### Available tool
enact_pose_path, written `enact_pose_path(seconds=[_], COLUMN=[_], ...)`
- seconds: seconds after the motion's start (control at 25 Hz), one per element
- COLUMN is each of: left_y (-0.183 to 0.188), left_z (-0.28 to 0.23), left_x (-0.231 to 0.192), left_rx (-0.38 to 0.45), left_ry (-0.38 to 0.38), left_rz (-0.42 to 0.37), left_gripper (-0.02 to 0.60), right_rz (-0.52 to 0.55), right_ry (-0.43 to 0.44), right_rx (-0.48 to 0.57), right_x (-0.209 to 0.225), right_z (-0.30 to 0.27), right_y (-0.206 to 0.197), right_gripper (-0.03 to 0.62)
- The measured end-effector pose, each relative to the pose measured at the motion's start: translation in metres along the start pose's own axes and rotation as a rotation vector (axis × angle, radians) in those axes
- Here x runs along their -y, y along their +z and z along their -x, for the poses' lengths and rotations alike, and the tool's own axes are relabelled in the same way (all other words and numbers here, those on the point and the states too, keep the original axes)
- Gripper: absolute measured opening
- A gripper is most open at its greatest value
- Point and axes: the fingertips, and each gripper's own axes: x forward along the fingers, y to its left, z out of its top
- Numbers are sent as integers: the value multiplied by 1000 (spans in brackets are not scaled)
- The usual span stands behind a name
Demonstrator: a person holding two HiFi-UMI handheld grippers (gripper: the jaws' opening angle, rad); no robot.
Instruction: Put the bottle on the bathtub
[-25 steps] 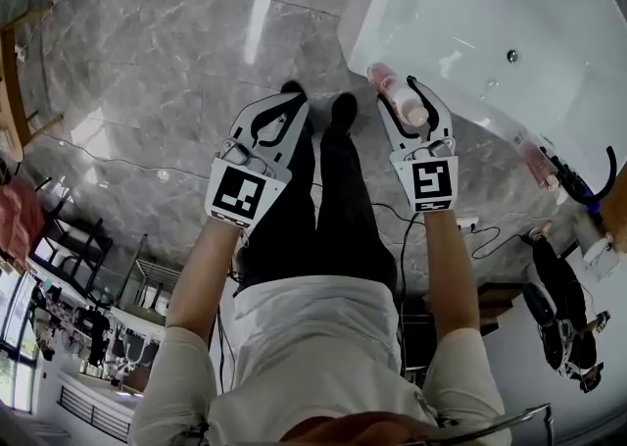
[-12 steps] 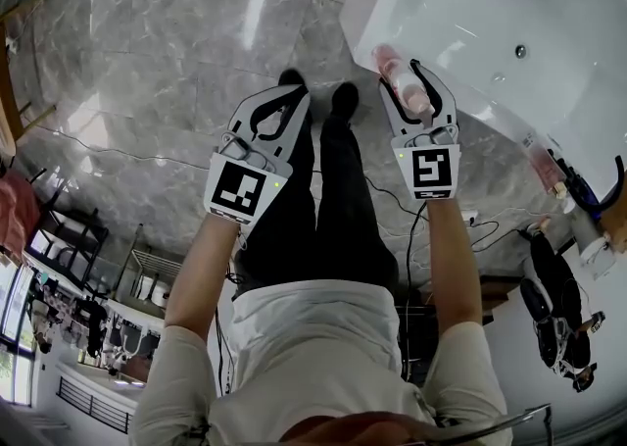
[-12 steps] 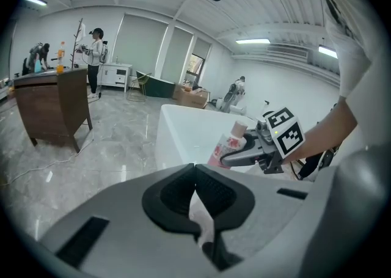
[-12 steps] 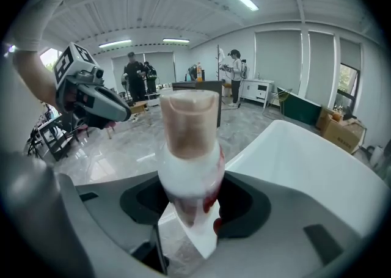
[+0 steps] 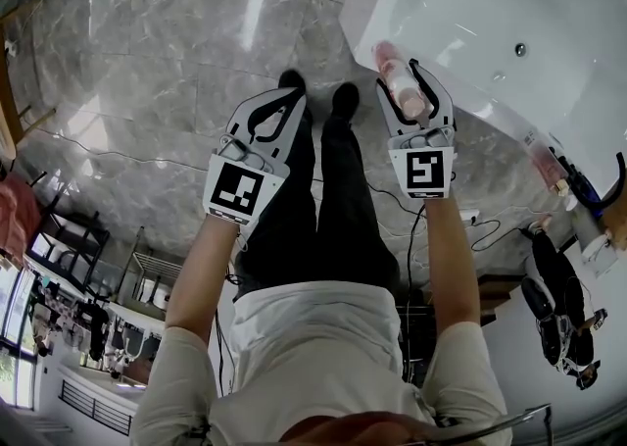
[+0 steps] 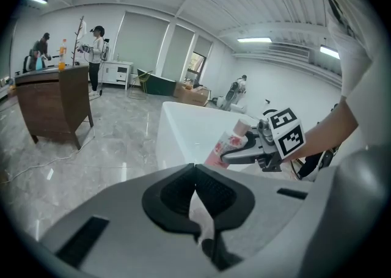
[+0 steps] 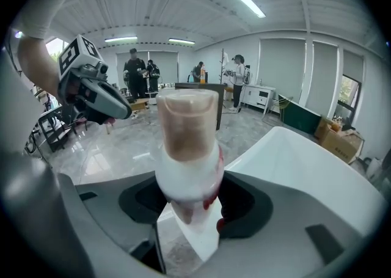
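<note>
Right gripper view shows the right hand-held gripper clamped on the white bottle, whose brownish cap points away from the camera. In the head view, the bottle is held just beside the near rim of the white bathtub, above the grey marble floor. The left hand-held gripper has its jaws together and holds nothing.

The bathtub rim just ahead of the right tongs, which clamp the bottle, is bare, with open basin beyond. Farther right, a second bottle and a dark fitting crowd the edge. Open floor surrounds the closed left tongs.
</note>
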Motion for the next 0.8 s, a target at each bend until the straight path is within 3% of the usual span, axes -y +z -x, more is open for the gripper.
enact_pose_path(seconds=[0.44, 0.8], left_y=[2, 30], left_z=[12, 53], left_x=[5, 33], left_rx=[-1, 2], left_ry=[-6, 8], left_rz=[-24, -96], left_gripper=[8, 8], right_rz=[-36, -37], right_ry=[-4, -33], right_rx=[22, 35], right_x=[4, -1], right_z=[12, 73], right_y=[8, 44], right_gripper=[302, 305])
